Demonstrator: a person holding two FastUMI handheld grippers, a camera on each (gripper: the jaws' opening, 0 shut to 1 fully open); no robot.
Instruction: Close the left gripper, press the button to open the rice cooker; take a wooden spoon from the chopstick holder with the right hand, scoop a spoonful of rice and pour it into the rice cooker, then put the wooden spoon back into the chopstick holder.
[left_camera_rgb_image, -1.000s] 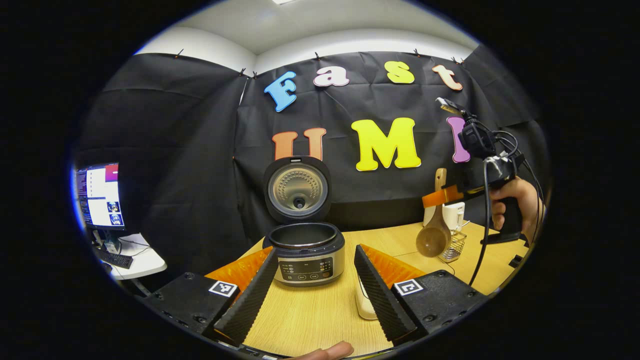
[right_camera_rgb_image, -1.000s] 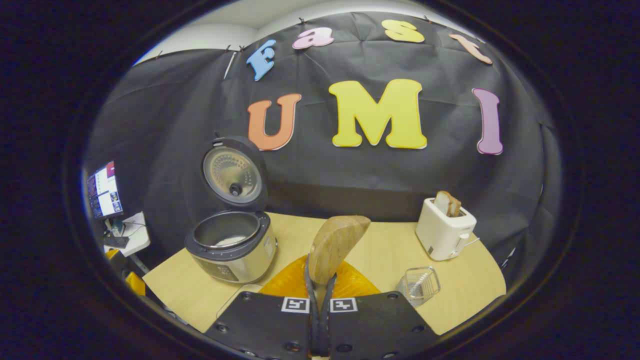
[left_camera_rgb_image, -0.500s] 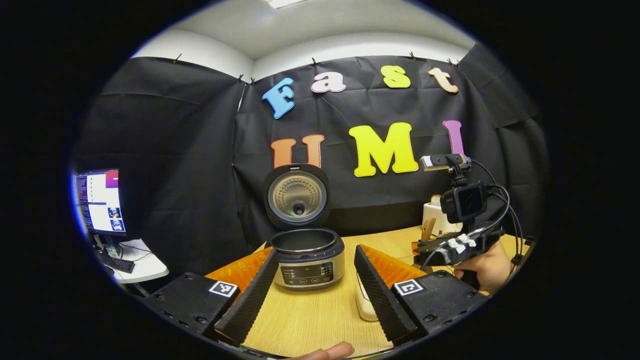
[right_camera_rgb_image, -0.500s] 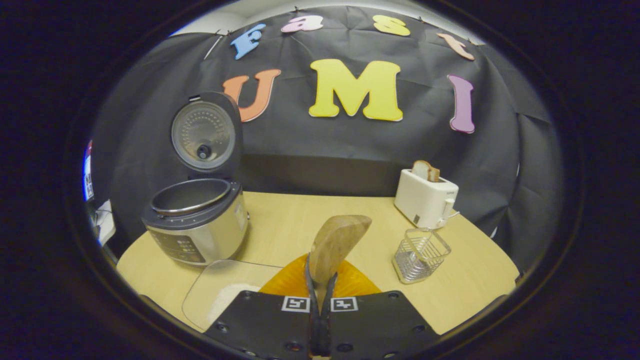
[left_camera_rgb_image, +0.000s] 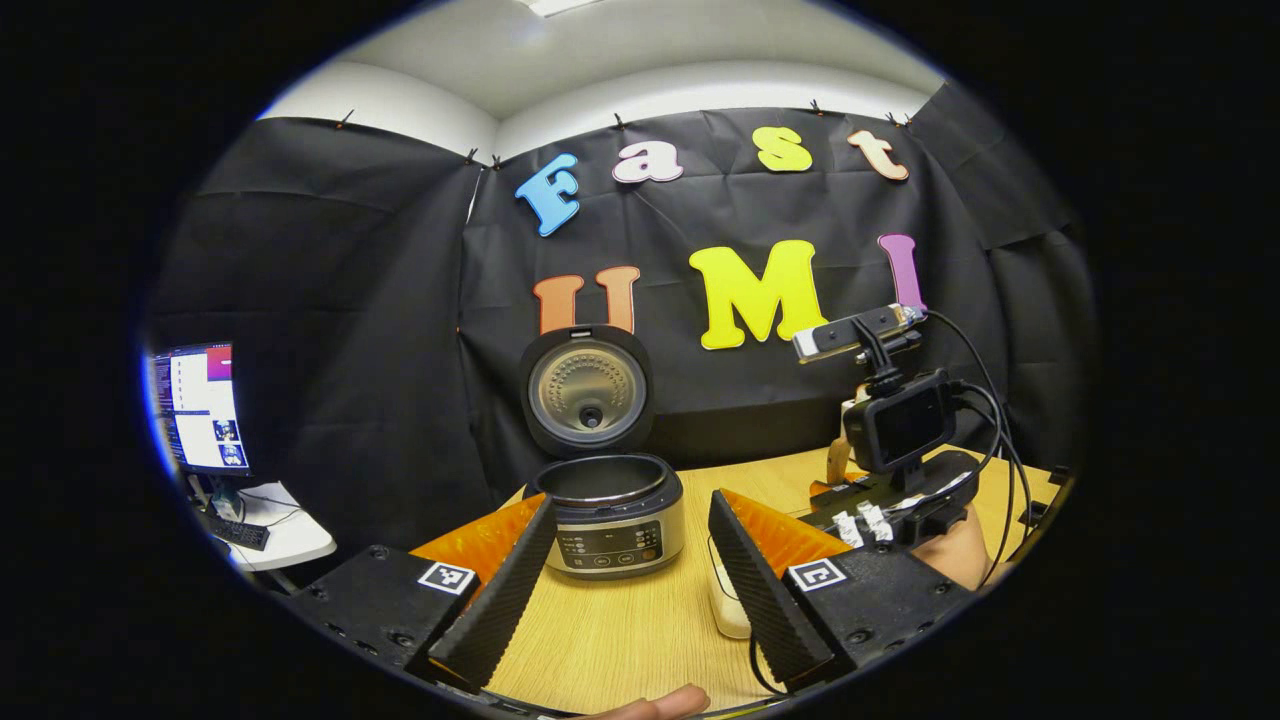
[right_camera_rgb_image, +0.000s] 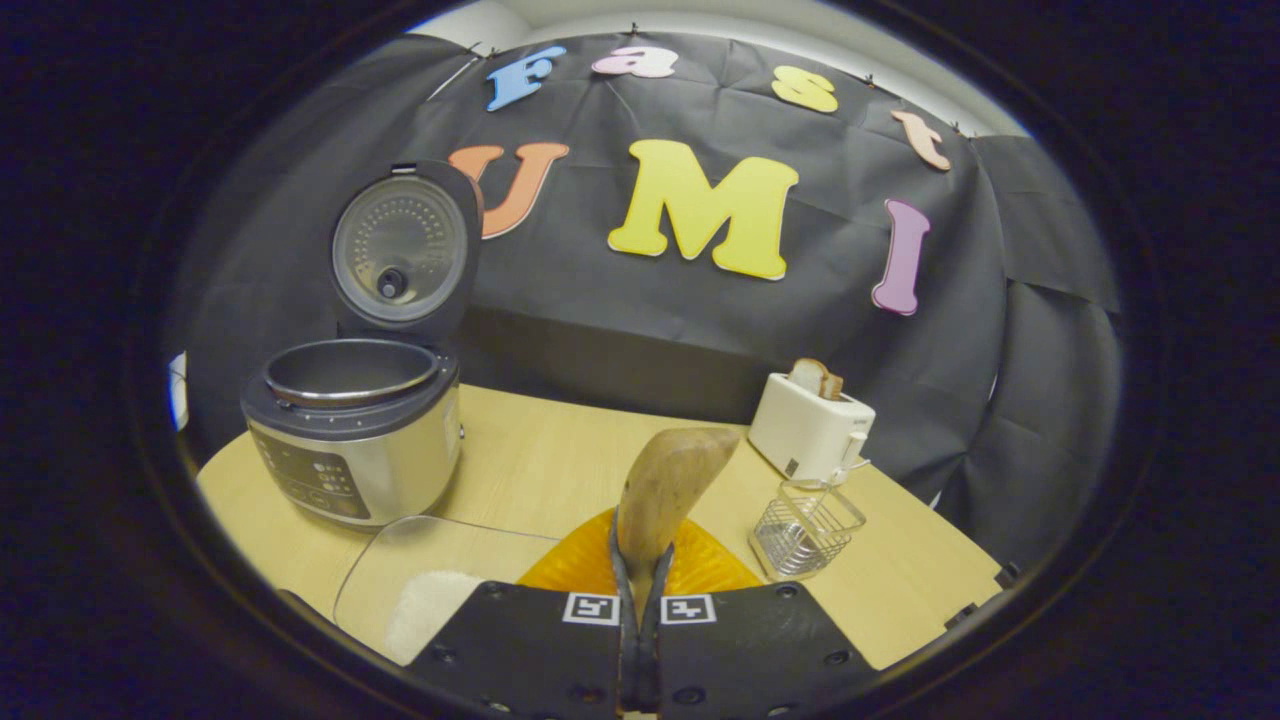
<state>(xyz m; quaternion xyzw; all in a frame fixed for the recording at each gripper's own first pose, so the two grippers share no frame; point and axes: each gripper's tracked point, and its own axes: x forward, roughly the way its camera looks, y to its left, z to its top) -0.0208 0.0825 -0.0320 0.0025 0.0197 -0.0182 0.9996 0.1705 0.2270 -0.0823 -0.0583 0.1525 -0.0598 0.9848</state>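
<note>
The right gripper has its jaws pinched on the handle of the wooden spoon, whose bowl stands up just ahead of them. Compared with a second ago, this gripper has dropped from high above the surface to low over it, and the clear rice container, with a heap of white rice in it, now lies immediately left of the jaws. The wire chopstick holder stands to the right, near the white toaster. The rice cooker sits farther left, lid raised, so the button step appears complete. The descent suggests that the scooping step is beginning; the spoon bowl has not yet reached the rice.

The left gripper holds its jaws spread and empty, framing the rice cooker on the wooden surface. To its right the right gripper is seen low beside the container.
</note>
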